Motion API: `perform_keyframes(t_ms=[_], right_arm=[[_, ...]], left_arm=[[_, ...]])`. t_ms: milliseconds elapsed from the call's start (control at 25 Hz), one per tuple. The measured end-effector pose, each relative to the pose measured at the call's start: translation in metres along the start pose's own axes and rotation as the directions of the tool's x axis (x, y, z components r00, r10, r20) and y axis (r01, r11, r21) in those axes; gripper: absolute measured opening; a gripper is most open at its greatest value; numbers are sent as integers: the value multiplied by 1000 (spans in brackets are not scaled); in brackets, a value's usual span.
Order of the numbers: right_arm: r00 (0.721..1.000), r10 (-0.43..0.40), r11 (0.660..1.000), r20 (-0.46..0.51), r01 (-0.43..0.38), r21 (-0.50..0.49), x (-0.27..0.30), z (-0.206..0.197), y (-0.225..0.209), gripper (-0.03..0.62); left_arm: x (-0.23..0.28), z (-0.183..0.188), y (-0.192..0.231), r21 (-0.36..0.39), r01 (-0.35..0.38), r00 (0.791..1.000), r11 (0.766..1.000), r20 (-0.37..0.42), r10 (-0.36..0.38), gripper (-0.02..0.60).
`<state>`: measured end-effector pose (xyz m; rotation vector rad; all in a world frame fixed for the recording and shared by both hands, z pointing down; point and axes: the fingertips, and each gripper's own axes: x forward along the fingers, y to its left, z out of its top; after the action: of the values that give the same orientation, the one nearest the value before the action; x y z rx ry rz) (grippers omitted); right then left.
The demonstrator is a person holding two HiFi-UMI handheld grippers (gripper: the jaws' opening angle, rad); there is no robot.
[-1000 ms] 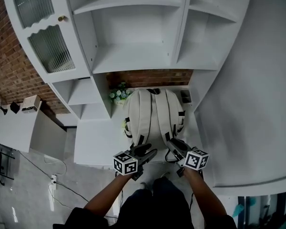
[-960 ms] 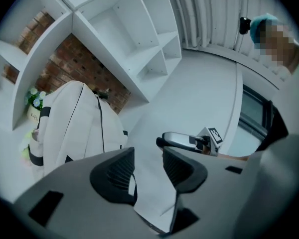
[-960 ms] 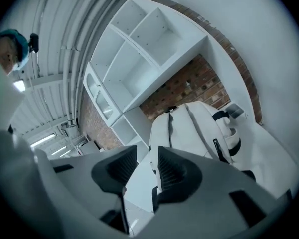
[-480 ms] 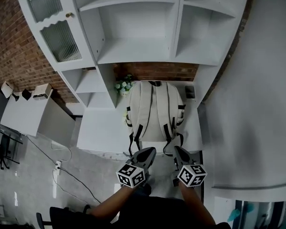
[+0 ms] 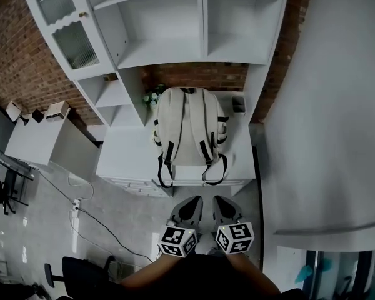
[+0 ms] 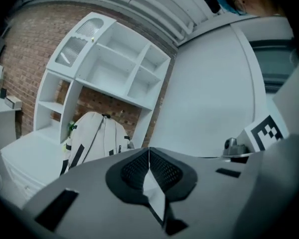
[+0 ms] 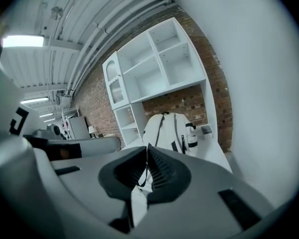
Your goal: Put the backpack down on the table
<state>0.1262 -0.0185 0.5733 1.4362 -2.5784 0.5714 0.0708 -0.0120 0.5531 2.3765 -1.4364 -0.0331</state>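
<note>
- Grippers, head view: left gripper & right gripper sit side by side low in frame, well apart from the table. A sec ago both were at the backpack's bottom by the straps, jaws apart.
- Backpack now stands on the table by the brick wall, straps facing the person, strap ends hanging over the front edge. Neither tool touches it.
- Left gripper view: jaws pressed together, nothing between; backpack far ahead under the shelves.
- Right gripper view: jaws together too, empty; backpack upright on the table.
- Judgement: backpack let go, hands pulled back, so task prob. done.
</note>
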Motion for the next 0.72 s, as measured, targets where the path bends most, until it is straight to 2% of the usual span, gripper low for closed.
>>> perform_keyframes(t_ms=[120, 280, 480, 720], right_arm=[[1000, 7, 998, 11, -6, -56, -30, -8, 7, 21], [999, 27, 994, 17, -25, -109, -55, -18, 20, 18], [999, 29, 977, 17, -25, -213, -75, -32, 36, 18], [999, 47, 973, 18, -42, -228, -83, -37, 49, 18]], left_arm=[[-18, -12, -31, 37, -26, 1000, 999, 8, 26, 20], [-37, -30, -51, 88, -66, 998, 994, 6, 66, 20], [-63, -35, -58, 114, -115, 993, 987, 27, 113, 20], [-81, -31, -55, 118, -177, 983, 977, 62, 170, 20]])
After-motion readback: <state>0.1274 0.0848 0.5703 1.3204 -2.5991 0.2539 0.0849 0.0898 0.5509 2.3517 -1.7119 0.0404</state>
